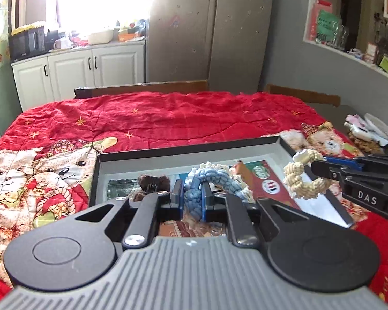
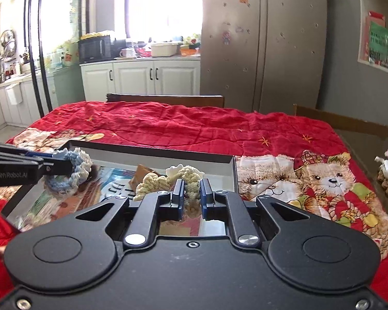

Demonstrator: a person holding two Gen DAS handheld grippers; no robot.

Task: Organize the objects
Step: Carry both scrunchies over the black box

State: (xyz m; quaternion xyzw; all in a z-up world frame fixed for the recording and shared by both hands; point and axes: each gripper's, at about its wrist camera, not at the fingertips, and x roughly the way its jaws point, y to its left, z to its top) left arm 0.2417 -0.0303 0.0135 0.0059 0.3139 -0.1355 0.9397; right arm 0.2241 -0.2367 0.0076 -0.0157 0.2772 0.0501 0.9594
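A red quilt (image 1: 168,116) printed with teddy bears and gold stars surrounds a black-rimmed, grey-walled box (image 1: 186,152); above the box hang a blue-and-white rope toy (image 1: 212,178) and a cream one (image 1: 297,175).

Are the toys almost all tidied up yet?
Partly. The box on the red bear blanket already holds a brown fuzzy thing. The left gripper holds a blue rope toy and the right gripper a cream rope toy, both above the box. A few things wait at the table's edge.
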